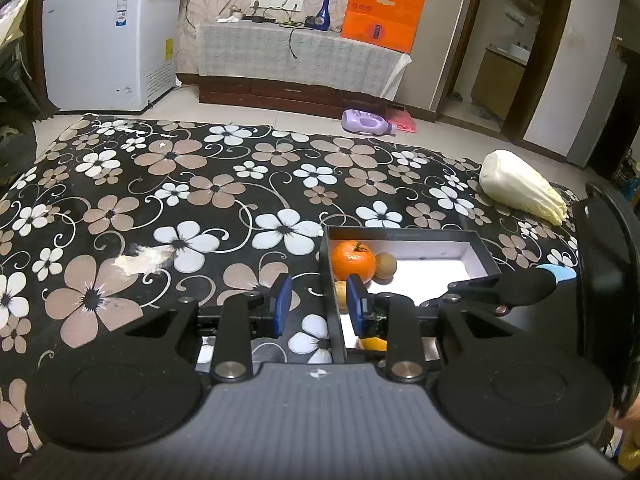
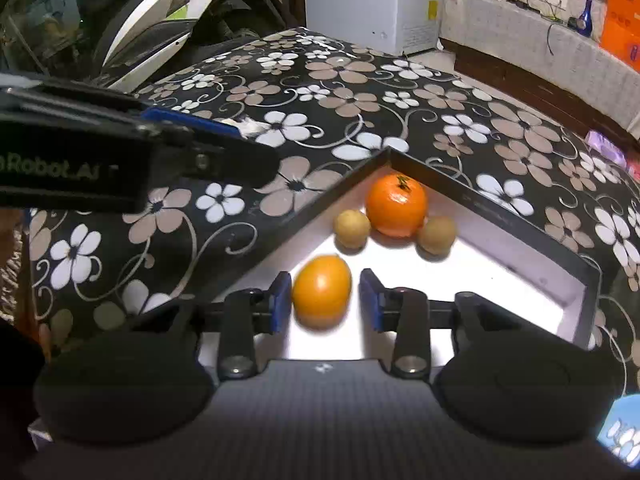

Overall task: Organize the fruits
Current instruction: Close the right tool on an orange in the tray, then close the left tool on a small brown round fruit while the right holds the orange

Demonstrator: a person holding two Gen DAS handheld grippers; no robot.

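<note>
Left wrist: left gripper [image 1: 319,304] open, empty, straddling the box [image 1: 486,254] left wall. Box sits near the table [image 1: 120,184] right edge, cabbage [image 1: 520,188] beyond it.

Right wrist: right gripper [image 2: 326,300] open around the orange [image 2: 322,290], left pad touching or nearly so, right pad apart. Tangerine [image 2: 396,205] in the far corner, a small brown fruit on each side [image 2: 352,228] [image 2: 437,236].

A lived-in home — a chest freezer [image 1: 108,40] stands by a cloth-draped TV cabinet [image 1: 296,60] strewn with cables, a detergent bottle [image 1: 368,123] lies on the tiled floor, and a scooter [image 2: 152,12] is parked indoors.
</note>
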